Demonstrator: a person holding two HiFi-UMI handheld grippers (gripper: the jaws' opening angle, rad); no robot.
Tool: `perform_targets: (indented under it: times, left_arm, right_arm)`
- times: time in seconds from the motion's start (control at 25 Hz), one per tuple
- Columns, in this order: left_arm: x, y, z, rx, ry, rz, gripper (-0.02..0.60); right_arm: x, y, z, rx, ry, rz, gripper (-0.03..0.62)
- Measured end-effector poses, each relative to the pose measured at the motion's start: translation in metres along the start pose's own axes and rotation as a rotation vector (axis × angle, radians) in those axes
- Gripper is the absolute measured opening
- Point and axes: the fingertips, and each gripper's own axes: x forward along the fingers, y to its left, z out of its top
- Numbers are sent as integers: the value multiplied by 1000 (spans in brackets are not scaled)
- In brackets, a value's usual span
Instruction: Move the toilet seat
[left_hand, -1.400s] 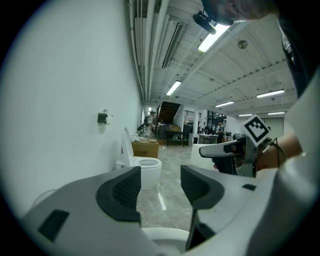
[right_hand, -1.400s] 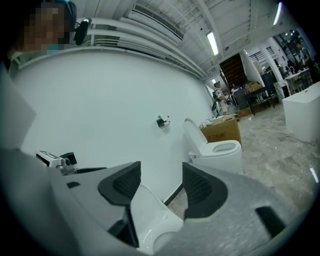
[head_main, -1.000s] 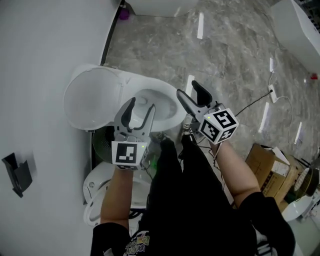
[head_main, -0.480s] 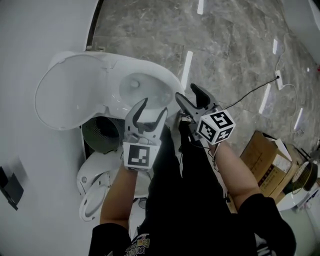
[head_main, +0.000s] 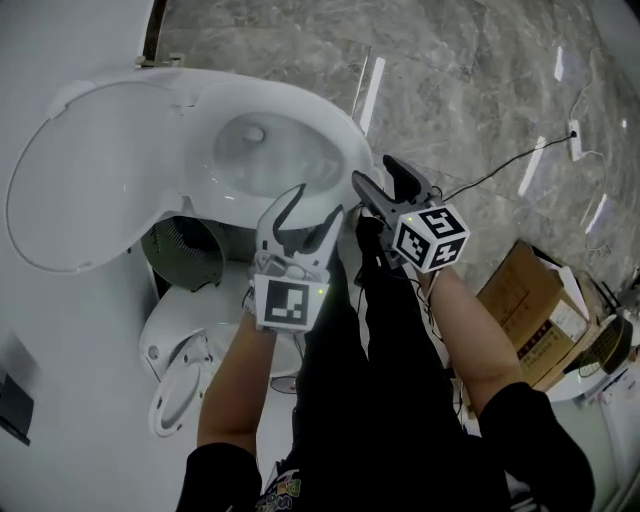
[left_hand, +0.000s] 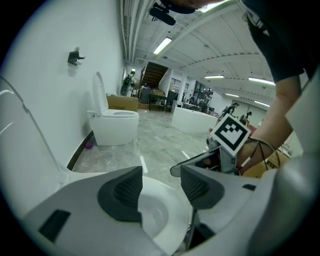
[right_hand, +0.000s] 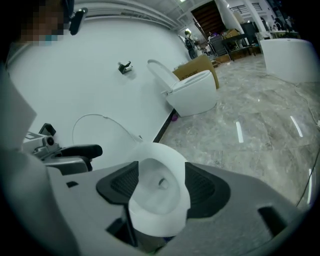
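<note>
A white toilet stands against the wall, its lid and seat (head_main: 95, 185) raised at the left and its bowl (head_main: 255, 150) uncovered. My left gripper (head_main: 318, 202) hovers over the bowl's near rim, open, nothing between its fingers. Just right of that rim, my right gripper (head_main: 378, 177) is also open and empty. In the left gripper view the bowl (left_hand: 155, 212) shows beyond the spread jaws of the left gripper (left_hand: 160, 189), with the right gripper's marker cube (left_hand: 230, 132) beyond. The right gripper view frames the bowl (right_hand: 160, 192) between the parted jaws of the right gripper (right_hand: 161, 185).
A dark round grille (head_main: 185, 255) and a loose white toilet part (head_main: 180, 370) lie by the wall below the toilet. A cardboard box (head_main: 525, 300) and a cable (head_main: 500, 170) sit on the marble floor at right. Another toilet (left_hand: 112, 125) stands farther along the wall.
The toilet has come closer and larger in the head view. Both grippers have moved nearer to the bowl's rim and stayed open.
</note>
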Motion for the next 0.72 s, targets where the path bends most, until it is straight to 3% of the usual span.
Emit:
perform_targets:
  times: [0.32, 0.72]
  left_arm:
    - [31, -2, -53, -25, 43, -22, 228]
    - [53, 4, -105, -63, 87, -29, 228]
  right_arm:
    - [41, -45, -63, 15, 115, -63, 311]
    - [68, -78, -102, 41, 169, -101, 310]
